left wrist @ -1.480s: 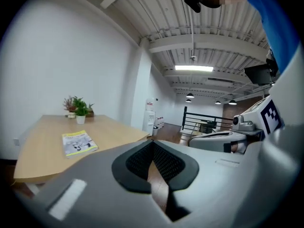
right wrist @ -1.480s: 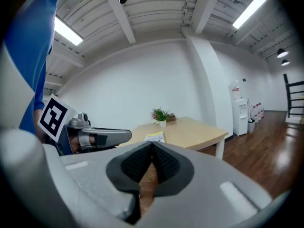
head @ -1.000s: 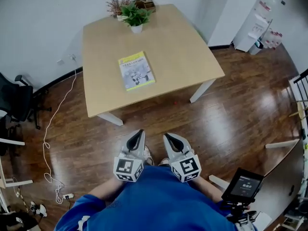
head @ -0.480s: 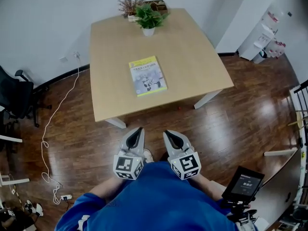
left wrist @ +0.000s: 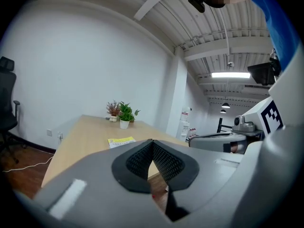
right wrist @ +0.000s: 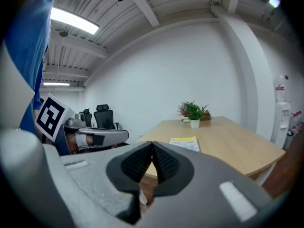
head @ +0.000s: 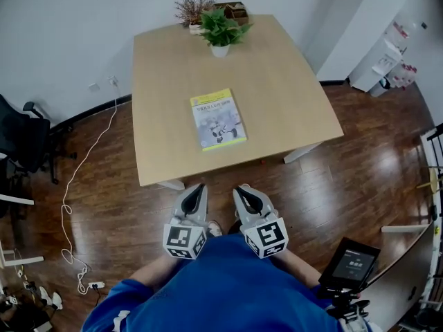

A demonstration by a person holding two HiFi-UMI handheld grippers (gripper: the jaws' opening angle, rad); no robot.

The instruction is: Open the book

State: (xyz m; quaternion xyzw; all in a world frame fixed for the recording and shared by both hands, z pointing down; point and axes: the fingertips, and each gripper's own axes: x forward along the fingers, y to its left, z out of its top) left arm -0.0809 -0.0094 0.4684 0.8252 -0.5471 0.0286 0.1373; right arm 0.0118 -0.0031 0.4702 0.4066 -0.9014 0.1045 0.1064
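A closed book (head: pixel 218 120) with a yellow and grey cover lies flat on the light wooden table (head: pixel 277 75), near its front edge; it also shows in the left gripper view as the book (left wrist: pixel 120 141) and in the right gripper view as the book (right wrist: pixel 185 142). My left gripper (head: pixel 201 187) and right gripper (head: pixel 238 189) hang side by side over the floor, short of the table's front edge. Both point toward the table. Each has its jaws shut with nothing between them, as the left gripper (left wrist: pixel 152 142) and right gripper (right wrist: pixel 152 144) show in their own views.
A potted green plant (head: pixel 220 33) and dried flowers (head: pixel 192 10) stand at the table's far edge. A black office chair (head: pixel 24 140) and a white cable (head: pixel 83 185) are at the left. A small screen on a stand (head: pixel 349 265) sits at the lower right.
Both grippers have come closer to the table's front edge, still side by side and shut. The table and book now sit lower and nearer in the head view.
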